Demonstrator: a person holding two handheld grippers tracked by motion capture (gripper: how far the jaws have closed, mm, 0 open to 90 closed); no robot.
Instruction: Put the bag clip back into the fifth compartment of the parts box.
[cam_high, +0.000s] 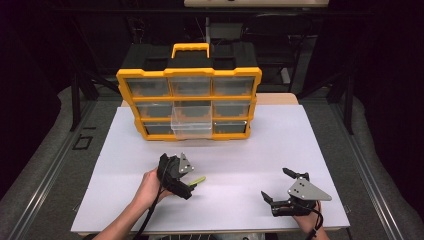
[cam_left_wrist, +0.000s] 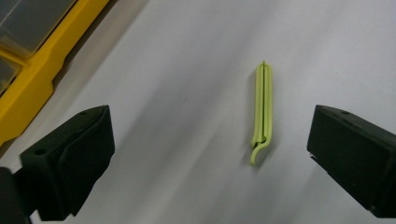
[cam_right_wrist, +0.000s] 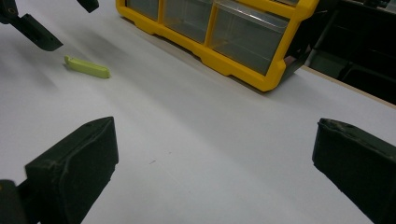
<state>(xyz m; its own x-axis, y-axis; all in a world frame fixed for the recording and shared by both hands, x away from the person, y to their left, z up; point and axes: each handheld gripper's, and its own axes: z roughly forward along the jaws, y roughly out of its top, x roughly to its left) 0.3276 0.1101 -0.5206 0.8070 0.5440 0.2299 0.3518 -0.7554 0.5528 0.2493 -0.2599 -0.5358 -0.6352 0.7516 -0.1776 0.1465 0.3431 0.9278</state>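
A thin lime-green plastic tool (cam_left_wrist: 262, 112) lies flat on the white table (cam_high: 225, 150), in its near-left part. In the left gripper view it runs lengthwise between the two black jaws, closer to the jaw at the right of that view, with a small hook at its near end; neither jaw touches it. The left claw (cam_high: 186, 181) hangs just over it with its jaws spread wide. In the high view that claw's body covers most of the tool, so only the tool's far tip sticks out at the claw's right side.

The right claw (cam_high: 276, 184) sits low over the near-right part of the table, well apart from the tool, its jaws also spread and holding nothing. In the right gripper view the tool shows small at the upper left, with the left claw's jaw tips cut off by the frame edge just beyond it.

A yellow drawer box (cam_high: 190, 102) stands upright at the far middle of the table. One clear drawer (cam_high: 191, 121) in its middle column is pulled out toward the person. What the drawers hold is too dim to make out.
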